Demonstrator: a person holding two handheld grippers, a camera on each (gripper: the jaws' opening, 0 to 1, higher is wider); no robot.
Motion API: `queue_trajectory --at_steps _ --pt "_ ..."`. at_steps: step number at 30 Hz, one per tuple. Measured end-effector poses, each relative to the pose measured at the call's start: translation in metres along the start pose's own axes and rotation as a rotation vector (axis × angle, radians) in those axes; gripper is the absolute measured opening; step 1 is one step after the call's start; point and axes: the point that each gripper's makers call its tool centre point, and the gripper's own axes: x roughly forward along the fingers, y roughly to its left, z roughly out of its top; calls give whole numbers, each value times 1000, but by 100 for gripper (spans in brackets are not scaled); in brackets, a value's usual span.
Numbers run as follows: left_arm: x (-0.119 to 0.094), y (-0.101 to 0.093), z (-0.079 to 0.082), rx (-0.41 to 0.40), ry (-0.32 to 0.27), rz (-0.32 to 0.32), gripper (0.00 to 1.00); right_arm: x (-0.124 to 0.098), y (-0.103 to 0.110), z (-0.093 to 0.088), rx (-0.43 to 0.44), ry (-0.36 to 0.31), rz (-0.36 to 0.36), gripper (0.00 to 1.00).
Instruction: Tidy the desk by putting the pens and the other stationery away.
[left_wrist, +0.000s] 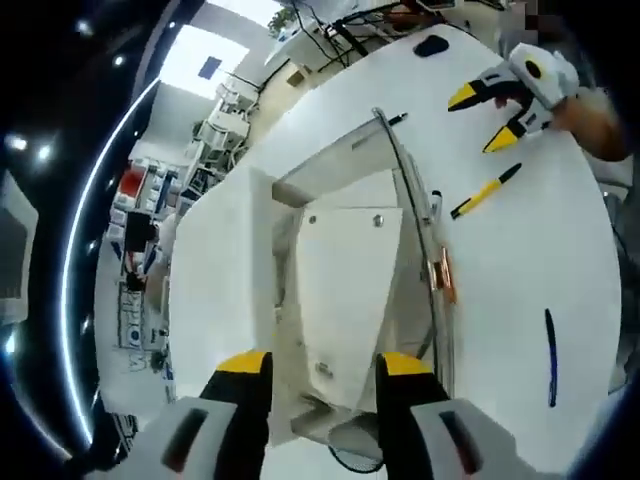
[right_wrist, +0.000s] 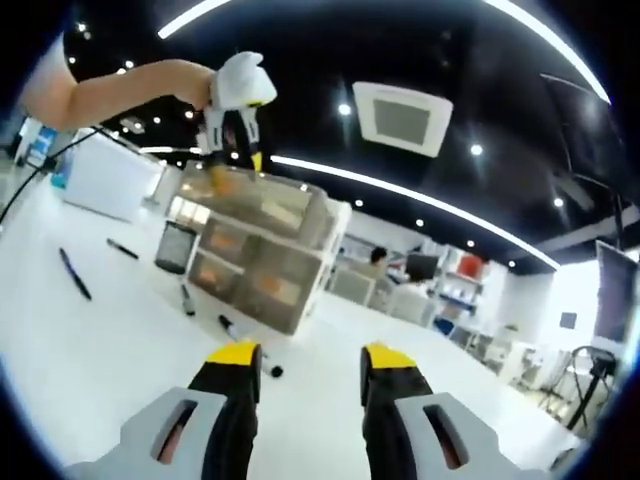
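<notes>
Your left gripper (left_wrist: 325, 375) hangs with its jaws spread and empty directly above the clear drawer unit (left_wrist: 350, 270) on the white desk (left_wrist: 520, 260). Just beyond the unit's side, a blue pen (left_wrist: 550, 357) and a yellow pen (left_wrist: 485, 190) lie on the desk, well apart. Farther out, your right gripper (left_wrist: 487, 118) hovers over the desk, jaws parted, holding nothing. From the right gripper view, its own jaws stand open above the desk, with a black marker (right_wrist: 243, 341) lying near the drawer unit and another dark pen (right_wrist: 74, 273) off to the side.
</notes>
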Motion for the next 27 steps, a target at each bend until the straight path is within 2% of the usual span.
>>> queue_trajectory --at_steps 2,4,5,9,10,12,15,17,18,19,24,27 --pt "-9 -3 10 -44 -61 -28 39 0 1 -1 -3 5 6 37" --pt "-21 -6 12 -38 -85 -42 36 1 3 -2 -10 12 10 37" --pt "-27 -6 15 -63 -112 -34 35 1 4 -3 -18 16 13 37" --pt "-40 -10 17 -85 -154 -26 40 3 6 -5 -24 25 24 37" --pt "-43 -13 24 -114 -211 -22 38 3 7 -6 -25 28 26 37" --pt "-47 -22 29 -134 -254 -48 43 4 7 -7 -25 32 28 37" --pt "-66 -24 39 -189 -374 4 41 4 7 -9 -23 41 30 37" --pt "-72 -29 44 -205 -423 15 42 4 8 -9 -22 43 31 37" --pt "-77 -36 50 -205 -477 6 42 5 8 -10 -23 45 32 37" --pt "-78 -44 52 -220 -499 -18 42 5 8 -10 -24 47 32 37" --pt "-83 -88 53 -225 -546 -128 41 5 9 -12 -28 56 32 37" --pt "-81 -107 51 -227 -569 -160 41 4 14 -7 -24 43 43 37"
